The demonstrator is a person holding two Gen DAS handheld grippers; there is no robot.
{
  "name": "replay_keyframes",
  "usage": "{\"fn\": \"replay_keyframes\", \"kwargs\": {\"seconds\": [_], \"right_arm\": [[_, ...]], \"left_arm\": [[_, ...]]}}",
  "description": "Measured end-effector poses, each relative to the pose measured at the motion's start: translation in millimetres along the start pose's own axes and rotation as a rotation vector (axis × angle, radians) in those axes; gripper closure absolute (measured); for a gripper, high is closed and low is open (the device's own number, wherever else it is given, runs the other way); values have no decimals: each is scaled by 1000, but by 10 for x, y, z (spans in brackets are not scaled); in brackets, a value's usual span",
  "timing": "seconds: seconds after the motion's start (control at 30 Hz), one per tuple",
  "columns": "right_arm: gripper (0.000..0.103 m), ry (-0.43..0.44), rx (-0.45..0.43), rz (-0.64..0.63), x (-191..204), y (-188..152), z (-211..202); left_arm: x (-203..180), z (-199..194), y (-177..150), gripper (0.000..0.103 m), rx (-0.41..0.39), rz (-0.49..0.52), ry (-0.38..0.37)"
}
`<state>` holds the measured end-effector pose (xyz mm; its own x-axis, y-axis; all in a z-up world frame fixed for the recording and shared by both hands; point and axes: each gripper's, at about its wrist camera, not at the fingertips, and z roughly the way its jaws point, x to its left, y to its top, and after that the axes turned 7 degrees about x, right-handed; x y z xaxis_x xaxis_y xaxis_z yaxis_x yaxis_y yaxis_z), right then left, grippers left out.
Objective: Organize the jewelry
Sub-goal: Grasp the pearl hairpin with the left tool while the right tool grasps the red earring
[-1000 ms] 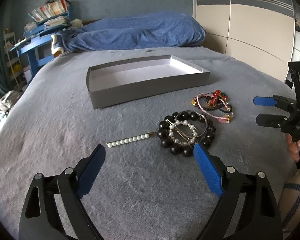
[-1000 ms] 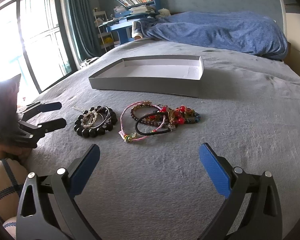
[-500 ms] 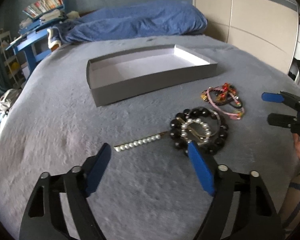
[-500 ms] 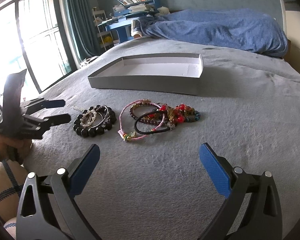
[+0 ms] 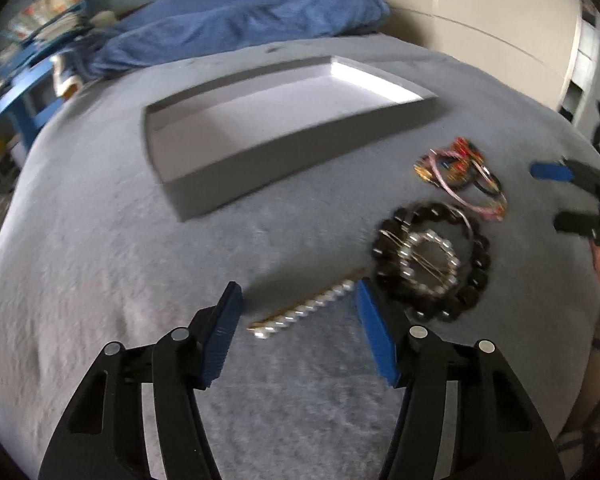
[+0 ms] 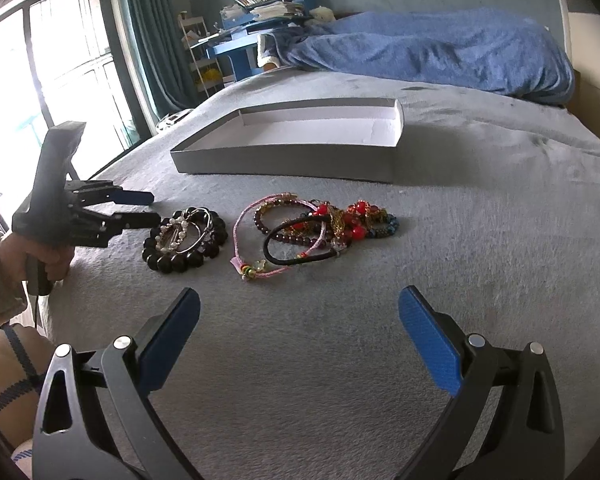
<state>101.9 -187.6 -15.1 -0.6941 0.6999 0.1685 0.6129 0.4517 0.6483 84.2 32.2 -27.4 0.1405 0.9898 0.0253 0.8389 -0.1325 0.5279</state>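
A pearl hair clip (image 5: 300, 311) lies on the grey bed cover between the fingers of my open left gripper (image 5: 296, 300), which shows in the right wrist view (image 6: 148, 210) too. A black bead bracelet (image 5: 432, 260) with a pearl ring inside lies just right of it and shows in the right wrist view (image 6: 185, 238) too. A tangle of pink, red and black bracelets (image 6: 320, 228) lies beyond it. A shallow grey box (image 5: 284, 128), empty, stands further back. My right gripper (image 6: 300, 320) is open and empty, short of the tangle.
A blue duvet (image 6: 440, 48) lies bunched at the bed's far end. A blue desk with books (image 6: 256, 12) and a window (image 6: 40, 80) stand at the left. Cream wardrobe panels (image 5: 480, 20) stand at the right.
My left gripper has moved forward and down over the pearl hair clip, and its fingers have narrowed around it. The right gripper has held still.
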Motion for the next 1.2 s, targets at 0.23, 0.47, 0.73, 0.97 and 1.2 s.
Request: {"fn": "replay_keyframes", "kwargs": {"seconds": [0.23, 0.47, 0.73, 0.97, 1.2], "right_arm": [[5, -19, 52, 24, -19, 78, 105], [5, -29, 57, 43, -9, 163, 151], [26, -22, 54, 147, -154, 289, 237], [48, -65, 35, 158, -197, 510, 328], [61, -100, 58, 150, -312, 713, 492]], "left_arm": [[-62, 22, -49, 59, -5, 17, -2], [-91, -53, -84, 97, -35, -24, 58], [-7, -89, -220, 97, -44, -202, 40], [-26, -62, -224, 96, -36, -194, 57], [-109, -51, -207, 96, -34, -163, 107]]}}
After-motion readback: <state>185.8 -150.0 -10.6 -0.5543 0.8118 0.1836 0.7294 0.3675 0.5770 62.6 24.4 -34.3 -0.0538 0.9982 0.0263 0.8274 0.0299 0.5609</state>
